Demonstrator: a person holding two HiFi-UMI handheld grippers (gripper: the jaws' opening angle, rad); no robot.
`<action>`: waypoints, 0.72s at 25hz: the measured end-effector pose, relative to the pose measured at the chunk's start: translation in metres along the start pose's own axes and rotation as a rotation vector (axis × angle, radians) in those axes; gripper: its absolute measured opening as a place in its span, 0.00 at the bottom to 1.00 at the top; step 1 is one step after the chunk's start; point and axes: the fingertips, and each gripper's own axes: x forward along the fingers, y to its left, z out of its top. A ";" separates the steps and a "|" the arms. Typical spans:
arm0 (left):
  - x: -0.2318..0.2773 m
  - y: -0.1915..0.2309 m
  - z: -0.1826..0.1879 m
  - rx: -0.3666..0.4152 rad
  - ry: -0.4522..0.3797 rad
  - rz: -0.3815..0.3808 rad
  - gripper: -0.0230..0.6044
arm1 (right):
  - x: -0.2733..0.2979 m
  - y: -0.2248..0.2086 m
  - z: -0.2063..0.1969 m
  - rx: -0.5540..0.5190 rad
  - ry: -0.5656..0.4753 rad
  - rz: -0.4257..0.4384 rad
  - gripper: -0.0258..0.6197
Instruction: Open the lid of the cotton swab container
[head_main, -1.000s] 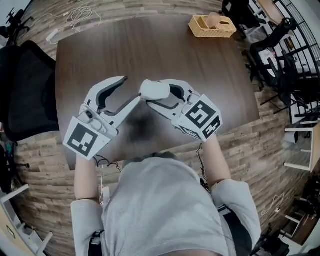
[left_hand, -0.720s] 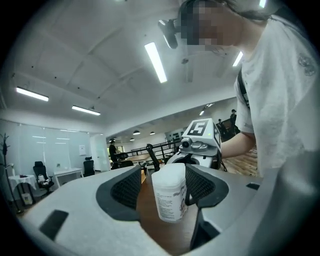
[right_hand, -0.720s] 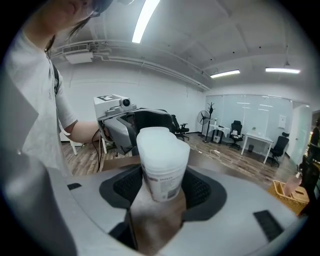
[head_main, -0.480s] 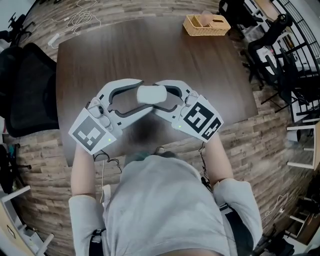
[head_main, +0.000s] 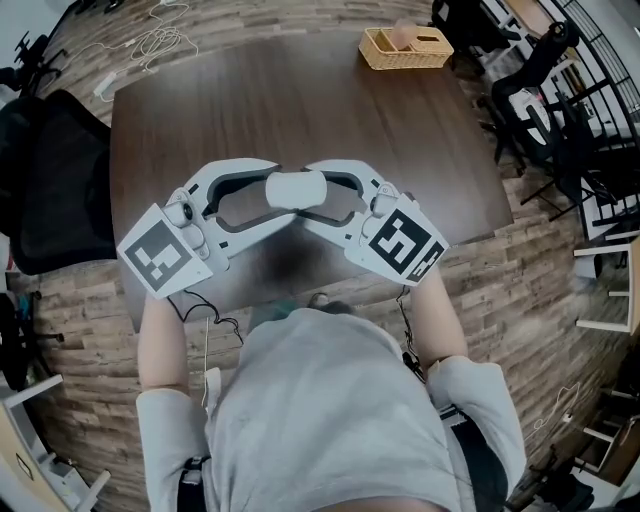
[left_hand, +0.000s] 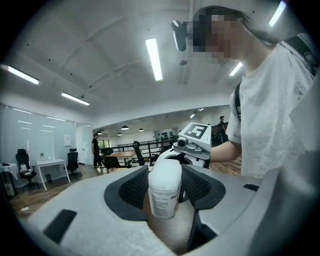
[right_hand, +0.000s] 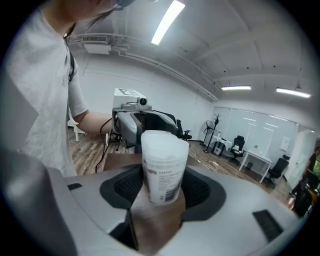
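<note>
The cotton swab container (head_main: 296, 188) is a white frosted tub with a printed label, held roughly upright above the dark wooden table (head_main: 300, 90). My right gripper (head_main: 312, 190) is shut on it from the right. My left gripper (head_main: 280, 190) faces it from the left; its jaws have just been closing with the container between them, and both pads now touch its sides. In the left gripper view the container (left_hand: 165, 185) stands between the dark pads (left_hand: 131, 187). The right gripper view shows the container (right_hand: 162, 170) the same way. The lid looks closed.
A wicker basket (head_main: 405, 48) holding something sits at the table's far right edge. A black chair (head_main: 50, 180) stands left of the table and more chairs (head_main: 545, 110) on the right. White cables (head_main: 160, 35) lie on the floor beyond the table.
My left gripper has swung in from the left, and its jaws have come round the container. The right gripper has shifted slightly left with the container.
</note>
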 end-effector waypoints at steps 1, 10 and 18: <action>0.000 0.000 0.001 -0.005 -0.002 -0.008 0.37 | -0.001 0.000 0.001 -0.003 -0.006 0.000 0.41; -0.008 0.004 0.010 -0.104 -0.081 -0.070 0.37 | -0.002 0.002 0.008 -0.075 -0.038 -0.022 0.40; -0.013 0.016 0.028 -0.170 -0.218 -0.051 0.37 | -0.004 -0.004 0.023 -0.039 -0.122 -0.008 0.40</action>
